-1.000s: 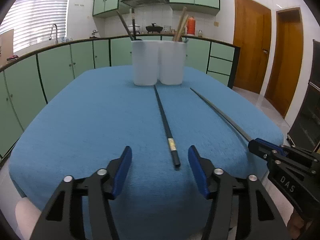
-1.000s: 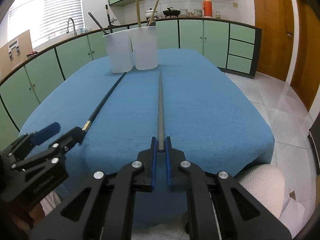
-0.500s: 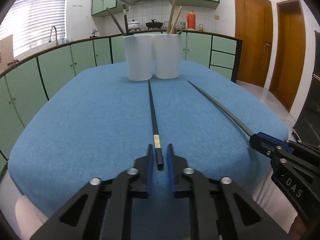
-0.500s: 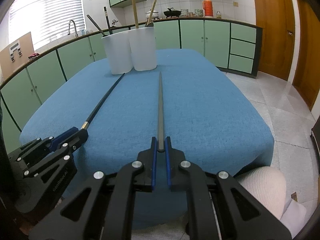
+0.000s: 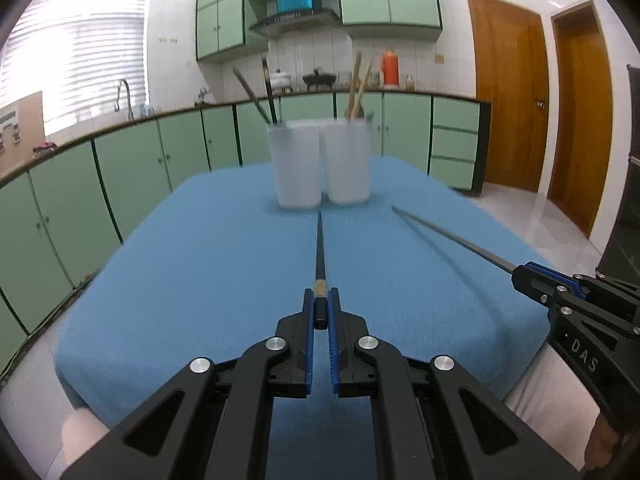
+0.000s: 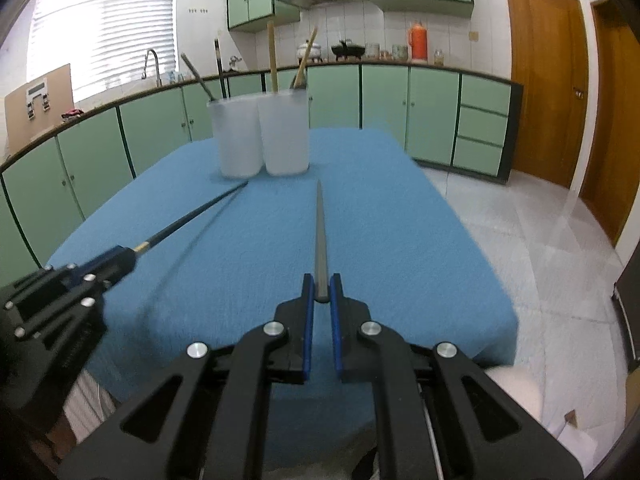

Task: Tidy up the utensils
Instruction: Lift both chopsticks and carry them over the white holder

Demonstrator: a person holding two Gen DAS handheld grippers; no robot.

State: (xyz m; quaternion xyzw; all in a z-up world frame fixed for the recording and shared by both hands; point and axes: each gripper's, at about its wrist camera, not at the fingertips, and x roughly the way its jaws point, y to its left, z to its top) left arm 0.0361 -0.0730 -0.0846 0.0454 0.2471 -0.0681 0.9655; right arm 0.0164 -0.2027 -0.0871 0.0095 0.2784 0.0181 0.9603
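While clamped on chopsticks (image 5: 320,252), both fingers (image 5: 308,312) short of two cups (image 5: 296,164).

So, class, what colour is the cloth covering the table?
Blue, a plain mid-blue cloth with no pattern; the right wrist view shows it best.

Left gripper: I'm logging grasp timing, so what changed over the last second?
The left gripper shut on the black chopstick and lifted it, its shadow now showing on the blue cloth. The right gripper kept its grey chopstick; both white cups stayed put.
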